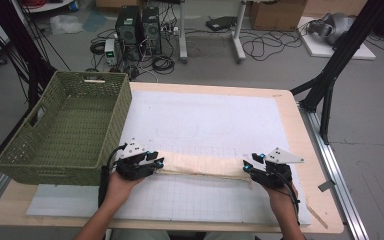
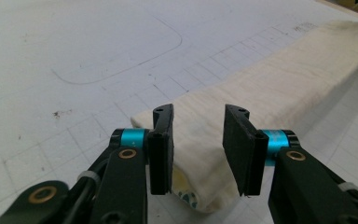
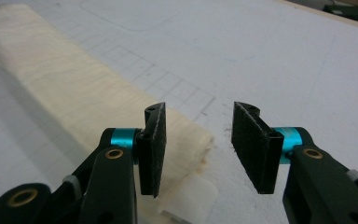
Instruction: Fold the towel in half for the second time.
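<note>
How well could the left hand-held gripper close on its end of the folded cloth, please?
Probably well: the left hand-held gripper has open jaws on either side of the folded cloth, with nothing between.

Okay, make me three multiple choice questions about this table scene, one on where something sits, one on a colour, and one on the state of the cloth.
1. Where does the basket stand?
A. at the table's left edge
B. at its right edge
C. on the floor

2. What colour is the basket?
A. red
B. green
C. blue

3. How does the cream cloth lie?
A. spread out flat
B. hanging off the table
C. folded into a long narrow strip

Answers:
1 A, in the high view it stands at the table's left side.
2 B, its weave is olive green.
3 C, it stretches as a narrow band between the left gripper and the right gripper.
</note>
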